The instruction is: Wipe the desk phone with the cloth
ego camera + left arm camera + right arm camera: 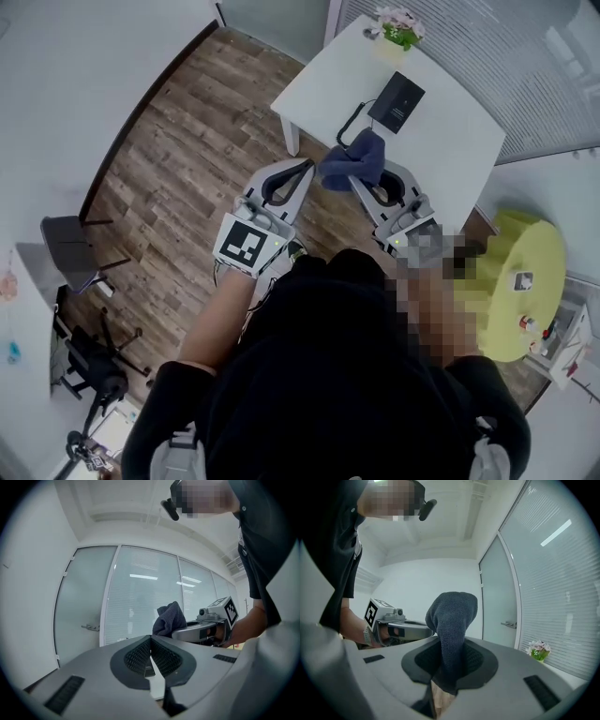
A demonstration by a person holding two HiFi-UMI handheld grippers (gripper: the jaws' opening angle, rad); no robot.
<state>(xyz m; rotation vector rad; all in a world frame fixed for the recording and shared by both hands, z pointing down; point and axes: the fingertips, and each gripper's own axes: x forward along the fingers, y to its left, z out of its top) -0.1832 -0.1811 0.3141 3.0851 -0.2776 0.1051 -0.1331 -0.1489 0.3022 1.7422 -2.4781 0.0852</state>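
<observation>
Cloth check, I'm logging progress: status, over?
Right gripper shut on cloth. Left gripper shut, empty. Desk phone on table ahead, not yet touched. Nothing between.

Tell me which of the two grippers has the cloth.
The right gripper: its jaws clamp the dark blue cloth. The left gripper has its jaws together on nothing.

No readable text (desk phone [397,101] seemingly too small).

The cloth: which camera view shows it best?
The right gripper view: the dark cloth fills the centre, clamped in the right gripper. The head view shows it small, held up near the white table. The left gripper view shows only a bunch of it, farther off.
</observation>
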